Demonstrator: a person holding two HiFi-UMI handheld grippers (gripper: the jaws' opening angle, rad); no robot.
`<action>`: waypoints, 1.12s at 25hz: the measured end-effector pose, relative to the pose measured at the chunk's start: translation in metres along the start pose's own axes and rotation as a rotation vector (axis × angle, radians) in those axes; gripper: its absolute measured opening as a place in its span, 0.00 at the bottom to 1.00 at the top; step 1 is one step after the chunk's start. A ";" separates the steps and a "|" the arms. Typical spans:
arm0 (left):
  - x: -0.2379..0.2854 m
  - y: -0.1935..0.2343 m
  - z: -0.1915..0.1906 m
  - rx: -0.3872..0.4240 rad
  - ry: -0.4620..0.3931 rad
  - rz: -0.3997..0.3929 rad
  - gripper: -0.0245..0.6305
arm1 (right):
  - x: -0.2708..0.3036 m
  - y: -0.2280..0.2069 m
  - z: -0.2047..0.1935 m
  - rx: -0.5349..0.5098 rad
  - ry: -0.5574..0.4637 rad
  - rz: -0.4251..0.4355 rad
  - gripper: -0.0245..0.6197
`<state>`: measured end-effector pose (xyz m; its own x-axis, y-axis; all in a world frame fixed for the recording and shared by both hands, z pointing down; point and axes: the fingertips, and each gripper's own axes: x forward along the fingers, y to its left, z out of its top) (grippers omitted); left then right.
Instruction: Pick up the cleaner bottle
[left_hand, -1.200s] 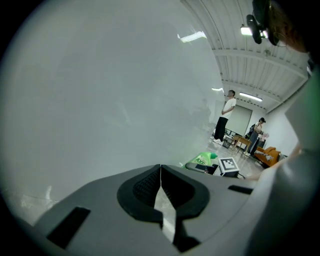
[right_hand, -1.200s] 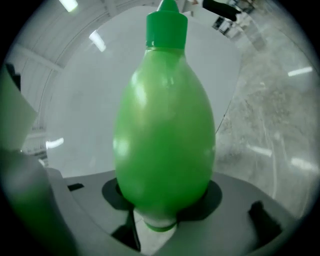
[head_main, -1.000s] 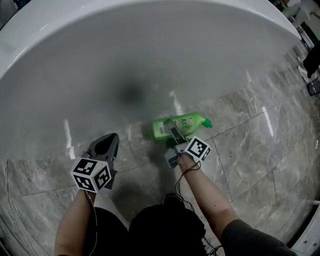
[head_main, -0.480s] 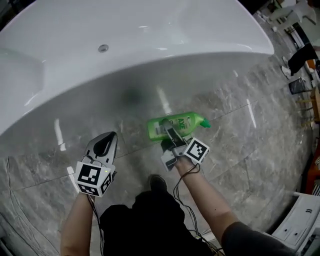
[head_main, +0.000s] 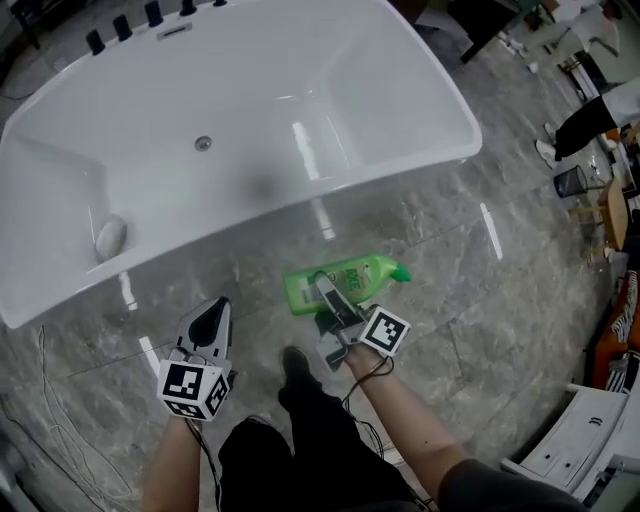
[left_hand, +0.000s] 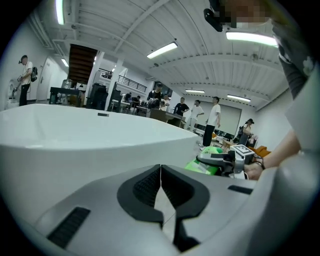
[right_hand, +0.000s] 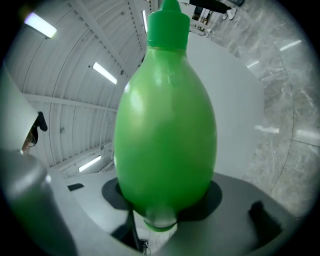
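Observation:
The green cleaner bottle (head_main: 350, 279) lies sideways in the air above the marble floor, its cap to the right. My right gripper (head_main: 326, 287) is shut on its body, one dark finger across the label. In the right gripper view the bottle (right_hand: 166, 130) fills the middle, its cap at the top, pinched between the pads of the right gripper (right_hand: 165, 202). My left gripper (head_main: 214, 308) hangs to the left of it, shut and empty. In the left gripper view the left gripper (left_hand: 160, 172) has its pads together, and the bottle (left_hand: 201, 166) shows at the right.
A white bathtub (head_main: 440, 150) stands ahead, with a drain (head_main: 203, 143) and dark taps (head_main: 150, 14) at its far end. Cables (head_main: 60, 440) trail on the floor at the left. A white cabinet (head_main: 580, 450) stands at the lower right. Several people (left_hand: 214, 119) stand far off.
Both grippers have risen well above the floor, the right one carrying the bottle with it. The head view has pulled back, so the whole bathtub now shows.

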<state>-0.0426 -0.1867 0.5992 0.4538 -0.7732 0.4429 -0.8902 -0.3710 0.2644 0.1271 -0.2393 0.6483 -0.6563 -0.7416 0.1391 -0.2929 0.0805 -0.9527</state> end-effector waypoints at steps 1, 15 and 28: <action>-0.005 -0.011 0.016 -0.012 0.003 0.011 0.06 | -0.007 0.016 0.009 -0.004 0.009 0.000 0.35; -0.091 -0.108 0.181 -0.112 -0.042 0.087 0.06 | -0.062 0.203 0.032 0.060 0.144 0.026 0.35; -0.195 -0.048 0.238 -0.047 -0.110 -0.031 0.06 | -0.046 0.326 -0.028 0.008 0.029 0.016 0.35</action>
<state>-0.0978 -0.1408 0.2964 0.4714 -0.8147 0.3378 -0.8719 -0.3728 0.3176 0.0423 -0.1598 0.3389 -0.6806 -0.7208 0.1313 -0.2765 0.0867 -0.9571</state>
